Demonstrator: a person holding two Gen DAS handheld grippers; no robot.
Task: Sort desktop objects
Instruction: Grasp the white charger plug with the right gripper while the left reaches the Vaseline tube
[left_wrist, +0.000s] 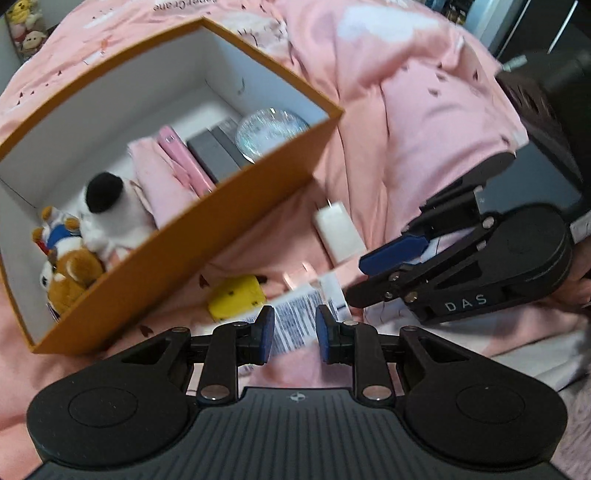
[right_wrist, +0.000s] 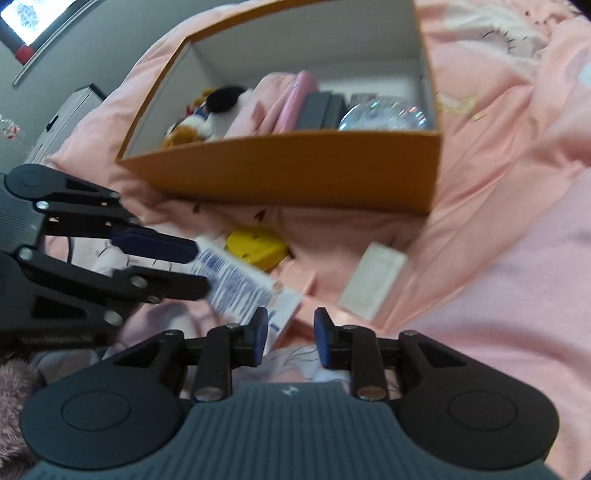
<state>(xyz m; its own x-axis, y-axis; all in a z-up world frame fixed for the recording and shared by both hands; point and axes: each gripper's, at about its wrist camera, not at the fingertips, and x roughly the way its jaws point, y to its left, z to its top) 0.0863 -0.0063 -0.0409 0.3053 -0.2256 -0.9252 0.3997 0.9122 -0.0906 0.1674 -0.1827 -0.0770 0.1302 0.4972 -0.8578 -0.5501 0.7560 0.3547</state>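
I am working over a pink quilt that fills both views, rumpled into folds. The biggest thing on it is the orange box, open-topped with white inner walls; its near wall runs just beyond the loose items, so there is only a narrow strip of quilt between that edge and my grippers. Inside it I see plush toys at one end, pink cloth, a pink case, a grey box and a clear dome at the other end.

On the strip lie a white block to the right and a yellow piece close under the box wall.

My left gripper grasps a white tube with blue print, its pads pressed on the tube's end, as the right wrist view shows. My right gripper is released: its jaws stand apart, the tube's other end lying just by the left pad, not pinched. To the right of the box the quilt lies open.
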